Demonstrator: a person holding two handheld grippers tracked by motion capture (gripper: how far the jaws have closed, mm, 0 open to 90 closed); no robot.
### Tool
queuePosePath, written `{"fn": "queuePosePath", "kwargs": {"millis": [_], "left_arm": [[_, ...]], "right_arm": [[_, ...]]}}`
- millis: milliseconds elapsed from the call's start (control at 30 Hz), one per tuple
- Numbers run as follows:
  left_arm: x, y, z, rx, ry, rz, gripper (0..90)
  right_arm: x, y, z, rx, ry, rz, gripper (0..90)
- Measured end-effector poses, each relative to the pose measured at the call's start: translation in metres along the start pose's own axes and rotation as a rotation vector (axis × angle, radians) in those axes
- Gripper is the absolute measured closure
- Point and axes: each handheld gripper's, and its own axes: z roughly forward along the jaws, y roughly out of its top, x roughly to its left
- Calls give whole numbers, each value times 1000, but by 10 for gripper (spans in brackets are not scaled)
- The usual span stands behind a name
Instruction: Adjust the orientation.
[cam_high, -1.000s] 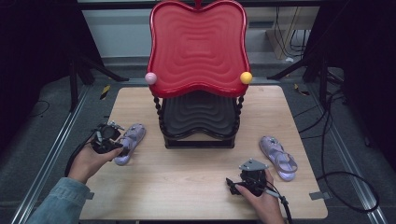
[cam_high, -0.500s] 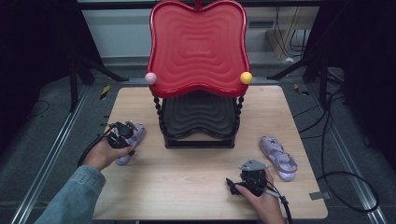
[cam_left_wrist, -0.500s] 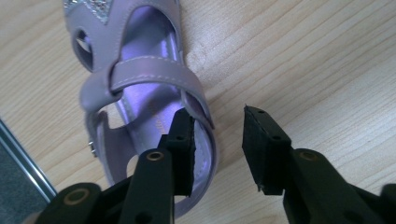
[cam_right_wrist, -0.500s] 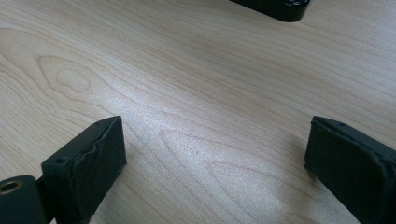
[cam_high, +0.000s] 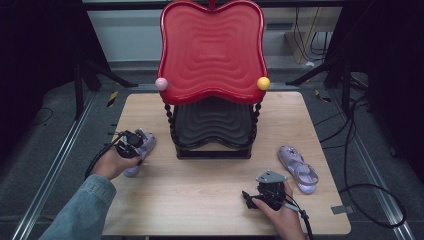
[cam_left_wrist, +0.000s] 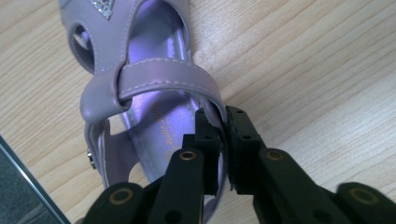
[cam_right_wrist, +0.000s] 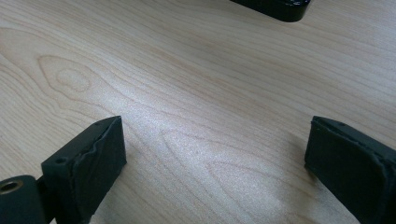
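**Left sandal pinched at the side wall, not yet lifted**

1. Table (cam_high: 210, 210): pale wood-grain top, bearing all items below.

2. Shelf stand (cam_high: 212, 75): two tiers, a red wavy tray on top and a black one beneath, on beaded black posts; a pink ball and an orange ball sit at the red tray's front corners. It stands at the middle back of the table, just beside the held sandal. Risk: a lift swung toward the lower tier could knock the shoe against a post.

3. Left sandal (cam_left_wrist: 140, 84): lilac, glossy, child-style, with an open heel, a stitched strap across the instep, a shiny purple insole with small print and a glittery trim at the toe. It lies flat at the table's left side, to the left of the stand.

4. Right sandal (cam_high: 298, 167): matching lilac shoe, on the table's right side, well apart from the first, untouched.

5. Left gripper (cam_left_wrist: 223, 126): its jaws have just been closing and are now clenched on the thin side wall of the left sandal, beside the strap. Risk: the hold takes only a soft edge off the shoe's middle, so the sandal may tilt, swing or slip free when raised.

6. Right gripper (cam_right_wrist: 215, 154): jaws spread wide over bare wood, grasping nothing, in front of the right sandal.
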Motion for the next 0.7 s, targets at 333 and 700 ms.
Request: {"fn": "queuePosePath", "kwargs": {"millis": [333, 700], "left_arm": [[-20, -38, -37, -86, -50, 66, 865], [-101, -44, -54, -166, -144, 252, 865]], "right_arm": [[0, 0, 0, 0, 2, -2, 55], [0, 0, 0, 0, 2, -1, 55]]}}
